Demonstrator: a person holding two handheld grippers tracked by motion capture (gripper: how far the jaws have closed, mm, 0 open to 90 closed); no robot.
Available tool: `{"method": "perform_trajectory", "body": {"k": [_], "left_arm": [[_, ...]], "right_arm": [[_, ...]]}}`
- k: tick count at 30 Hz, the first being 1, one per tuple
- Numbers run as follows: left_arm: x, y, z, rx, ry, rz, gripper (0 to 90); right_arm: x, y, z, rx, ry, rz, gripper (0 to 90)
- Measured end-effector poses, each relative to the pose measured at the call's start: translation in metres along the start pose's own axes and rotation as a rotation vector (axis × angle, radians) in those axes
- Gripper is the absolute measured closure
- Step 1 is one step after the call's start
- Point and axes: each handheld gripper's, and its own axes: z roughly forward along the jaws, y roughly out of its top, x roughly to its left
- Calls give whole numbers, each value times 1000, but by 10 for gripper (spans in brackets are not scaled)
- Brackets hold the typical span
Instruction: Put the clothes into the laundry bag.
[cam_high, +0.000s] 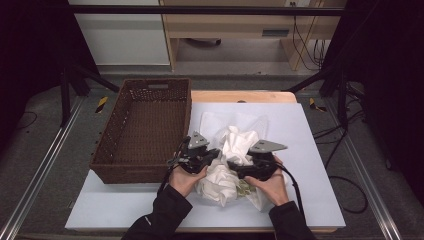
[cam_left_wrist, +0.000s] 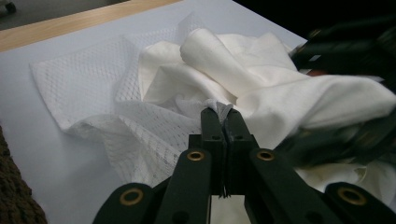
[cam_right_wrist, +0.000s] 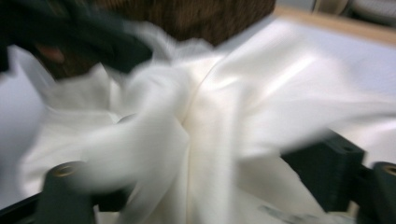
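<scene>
White cloth (cam_high: 231, 160) crumpled beside wicker basket (cam_high: 145, 131); left jaws pinch it, right jaws wide.

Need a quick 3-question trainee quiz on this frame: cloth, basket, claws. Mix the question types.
1. True or false: the left claw is shut on a fold of the white cloth.
2. The wicker basket holds: A) the cloth B) nothing C) a claw.
3. Fill in: in the right gripper view, the right claw has its jaws spread wide with ____ between them.

Key: 1 true; 2 B; 3 cloth.
</scene>
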Motion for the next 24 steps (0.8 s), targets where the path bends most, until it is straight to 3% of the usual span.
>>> {"method": "perform_trajectory", "body": {"k": [2,3,5,6,7,8,9,18,21,24], "left_arm": [[-1,0,-1,12,9,18,894],[-2,-1,1,20,22,27,894],[0,-4,3,21,22,19,894],[2,-4,3,15,21,10,894],[4,-4,2,3,17,-3,894],[7,-3,1,-8,13,-23,894],[10,-2,-1,-16,17,-34,894],[15,-1,-8,-25,59,-34,894],[17,-2,-6,-21,63,-37,892],[17,-3,-3,-6,60,-25,889]], "right_arm": [[4,-8,25,109,-51,-36,185],[4,-11,30,127,-60,-32,202],[3,-12,31,161,-69,-32,353],[2,-12,28,186,-78,-51,535],[1,-12,22,210,-94,-64,659],[-3,-13,16,223,-93,-52,711],[-7,-16,7,221,-77,-7,734],[-28,-40,-65,198,-135,17,754],[-31,-47,-70,198,-133,31,752],[-26,-49,-62,206,-146,0,713]]}}
